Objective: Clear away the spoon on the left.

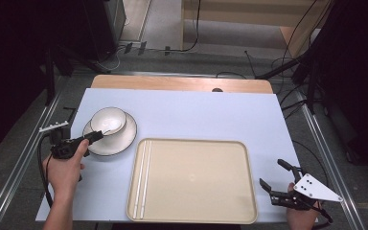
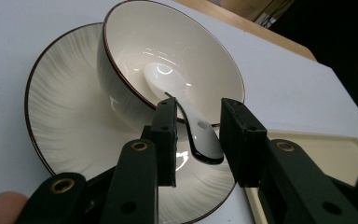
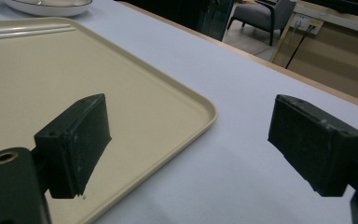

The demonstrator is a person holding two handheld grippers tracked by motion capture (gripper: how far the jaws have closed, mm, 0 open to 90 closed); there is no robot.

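Spoon [image 2: 193, 122]: white ceramic, bowl end inside the bowl [image 2: 168, 56], handle over the rim, centre of the left gripper view. Bowl stands on the plate [image 2: 65, 116]. Left gripper [image 2: 198, 140]: jaws flank the handle on both sides, not yet pressing. Right gripper [image 3: 186, 144]: jaws released, wide apart, at the tray [image 3: 37, 84] corner, lower right of the high view

High view overhead; tongs views close, low; tray [image 1: 191, 179] shared.

I see the white ceramic spoon [image 2: 193, 116] lying tilted in the bowl [image 2: 200, 60], handle overhanging its rim.
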